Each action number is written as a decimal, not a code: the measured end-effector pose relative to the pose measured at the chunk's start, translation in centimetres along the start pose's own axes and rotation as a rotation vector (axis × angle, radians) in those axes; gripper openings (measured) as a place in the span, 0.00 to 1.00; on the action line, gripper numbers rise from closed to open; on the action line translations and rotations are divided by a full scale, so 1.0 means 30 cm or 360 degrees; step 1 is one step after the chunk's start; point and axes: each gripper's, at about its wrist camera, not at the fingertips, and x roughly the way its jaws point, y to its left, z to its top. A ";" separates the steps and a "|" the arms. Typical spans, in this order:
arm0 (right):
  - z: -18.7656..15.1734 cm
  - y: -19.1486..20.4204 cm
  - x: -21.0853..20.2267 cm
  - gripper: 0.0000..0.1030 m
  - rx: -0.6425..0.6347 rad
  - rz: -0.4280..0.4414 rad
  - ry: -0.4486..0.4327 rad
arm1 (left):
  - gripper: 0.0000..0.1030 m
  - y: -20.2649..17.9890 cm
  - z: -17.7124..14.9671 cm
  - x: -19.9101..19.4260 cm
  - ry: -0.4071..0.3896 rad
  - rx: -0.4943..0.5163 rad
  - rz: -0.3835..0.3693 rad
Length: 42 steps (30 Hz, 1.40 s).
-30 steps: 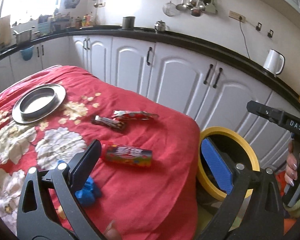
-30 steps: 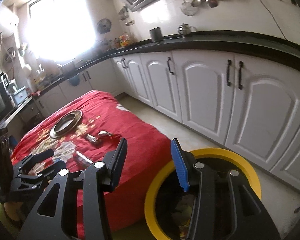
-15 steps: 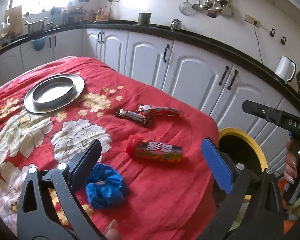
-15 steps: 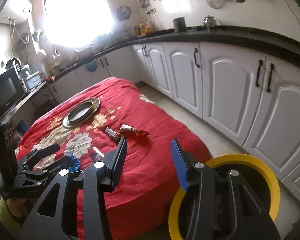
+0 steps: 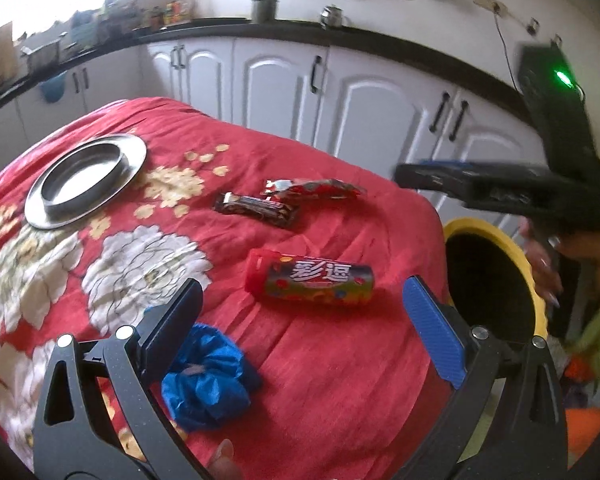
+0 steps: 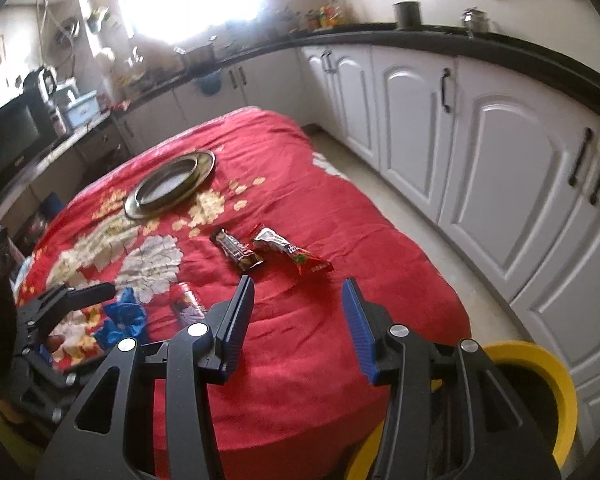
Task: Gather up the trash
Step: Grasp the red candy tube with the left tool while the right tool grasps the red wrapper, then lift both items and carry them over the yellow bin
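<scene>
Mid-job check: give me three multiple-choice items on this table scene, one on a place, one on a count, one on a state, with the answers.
1. Where is the yellow-rimmed bin?
A. On the red cloth
B. On the floor past the table's edge
C. On the counter

2. How many pieces of trash lie on the red cloth?
A. Two
B. Four
C. Six

3. What is between the jaws of the right hand-held gripper?
A. Nothing
B. The candy tube
C. The metal plate

Answers:
1. B: the bin's rim shows below and beside the cloth's edge.
2. B: a blue crumpled bag, a candy tube, a dark bar wrapper and a red snack wrapper.
3. A: its jaws stand apart with only cloth seen between them.
</scene>
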 end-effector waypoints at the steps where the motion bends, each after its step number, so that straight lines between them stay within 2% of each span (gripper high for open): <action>1: 0.012 -0.001 0.024 0.43 -0.0031 -0.0008 0.0015 | 0.89 -0.004 0.003 0.008 0.0008 0.0014 -0.0013; 5: 0.046 -0.006 0.104 0.44 -0.0118 -0.0011 0.0080 | 0.89 -0.012 0.014 0.054 0.0065 0.0045 -0.0046; 17: 0.066 -0.003 0.309 0.45 -0.0264 -0.0051 0.0271 | 0.89 -0.029 0.029 0.180 0.0179 0.0109 -0.0023; 19: 0.057 0.000 0.322 0.40 -0.0279 -0.0049 0.0288 | 0.89 -0.033 0.028 0.197 0.0192 0.0113 -0.0014; 21: 0.048 0.004 0.331 0.26 -0.0294 -0.0048 0.0311 | 0.89 -0.034 0.025 0.215 0.0209 0.0107 -0.0010; 29: 0.001 -0.001 0.285 0.24 -0.0263 -0.0070 0.0273 | 0.89 -0.036 0.012 0.249 0.0240 0.0102 0.0009; 30: -0.002 -0.005 0.276 0.19 -0.0249 -0.0072 0.0263 | 0.89 -0.036 0.012 0.254 0.0243 0.0099 0.0010; 31: -0.006 -0.011 0.262 0.18 -0.0224 -0.0071 0.0250 | 0.87 -0.037 0.012 0.258 0.0246 0.0100 0.0013; 33: -0.013 -0.023 0.239 0.18 -0.0169 -0.0073 0.0227 | 0.82 -0.039 0.009 0.264 0.0255 0.0106 0.0034; 42: -0.041 -0.050 0.112 0.18 0.0000 -0.0051 0.0105 | 0.82 -0.050 0.001 0.234 0.0221 0.0095 0.0007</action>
